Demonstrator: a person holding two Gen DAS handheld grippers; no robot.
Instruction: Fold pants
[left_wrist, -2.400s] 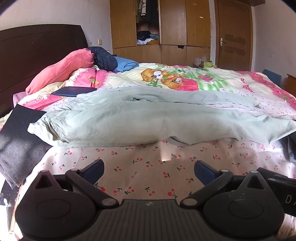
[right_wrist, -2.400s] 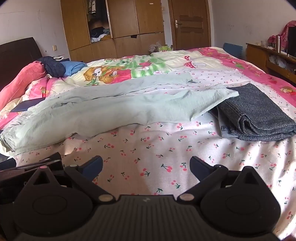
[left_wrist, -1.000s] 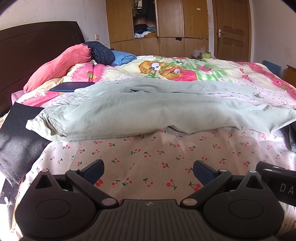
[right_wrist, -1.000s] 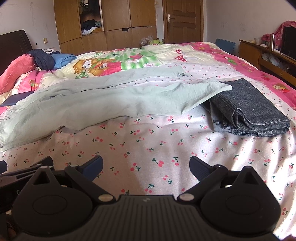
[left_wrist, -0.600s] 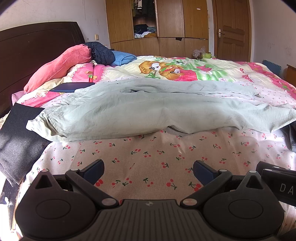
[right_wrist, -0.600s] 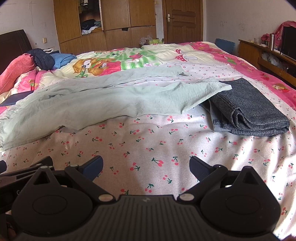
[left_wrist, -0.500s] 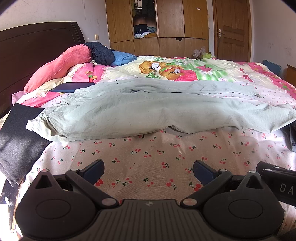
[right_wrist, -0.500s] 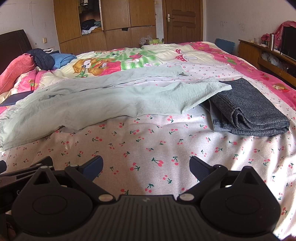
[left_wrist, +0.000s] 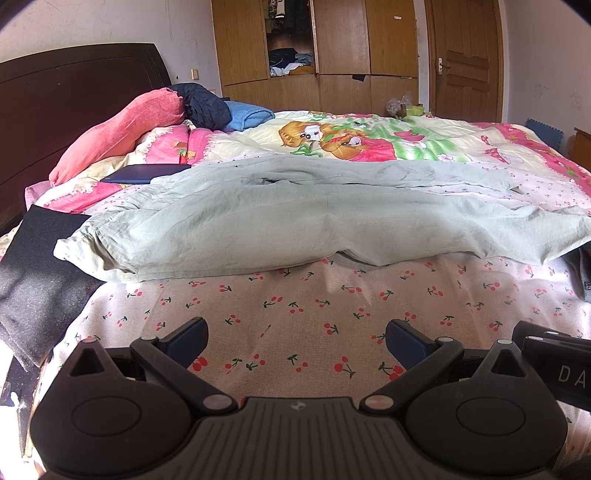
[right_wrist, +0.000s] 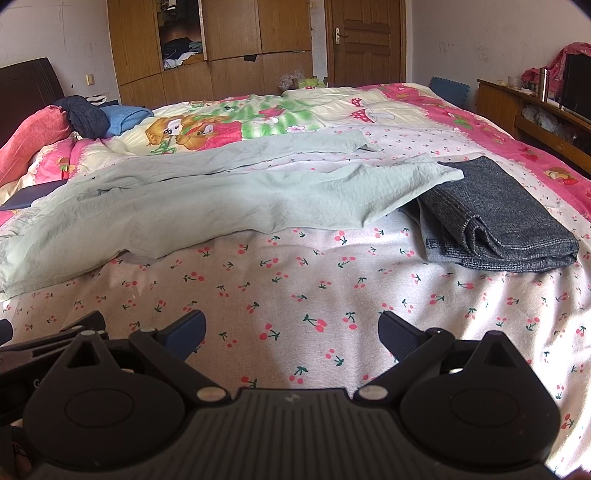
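Observation:
Pale green pants (left_wrist: 295, 218) lie spread out flat across the cherry-print bed sheet (left_wrist: 295, 310), waistband at the left, legs running to the right. In the right wrist view the same pants (right_wrist: 221, 195) end with one leg cuff resting on folded dark jeans (right_wrist: 495, 218). My left gripper (left_wrist: 295, 338) hovers low over the sheet in front of the pants, open and holding nothing. The right gripper (right_wrist: 291, 330) is also open and empty, short of the pants' near edge. Both grippers sit side by side, apart from the cloth.
A folded black cloth (left_wrist: 33, 266) lies at the bed's left edge. Pink pillow (left_wrist: 118, 136), dark and blue clothes (left_wrist: 221, 109) sit by the dark headboard. A cartoon quilt (left_wrist: 369, 140) covers the far side. Wardrobe (left_wrist: 314, 48) and door (right_wrist: 364, 40) stand behind, a wooden cabinet (right_wrist: 532, 110) at right.
Over the first stretch both grippers shifted slightly nearer the bed and lower; in the last second almost nothing has moved. Both stay open.

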